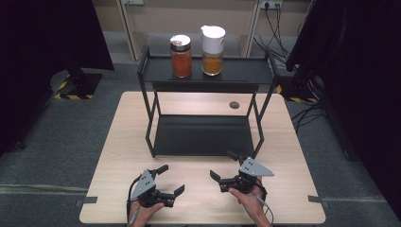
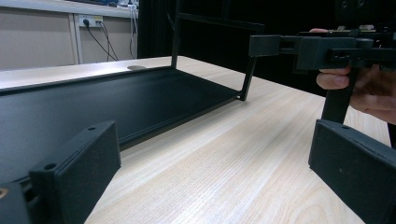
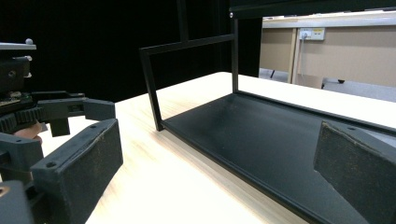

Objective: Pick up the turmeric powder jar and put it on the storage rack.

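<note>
High view: a black two-tier metal rack (image 1: 203,135) stands on a pale wooden tabletop (image 1: 118,142), and it serves as the landmark. Nearest the rack's front edge are two hand-held tools. The left tool (image 1: 171,179) rests on the tabletop in front of the rack's left front leg, its two black jaws spread wide with nothing between them. The right tool (image 1: 224,164) rests in front of the rack's right front leg, one jaw tip close to the lower shelf's front corner, its jaws also spread wide and empty. A hand holds each tool from the near edge of the tabletop. On the rack's upper shelf stand two spice jars side by side: a jar of red-orange powder (image 1: 181,56) with a clear lid on the left, and a jar of yellow-orange powder (image 1: 213,49) with a white lid on the right. The lower shelf is bare. Left gripper view: the rack's lower shelf (image 2: 107,102) lies just beyond the spread jaws, with the right tool (image 2: 280,46) off to the right.
</note>
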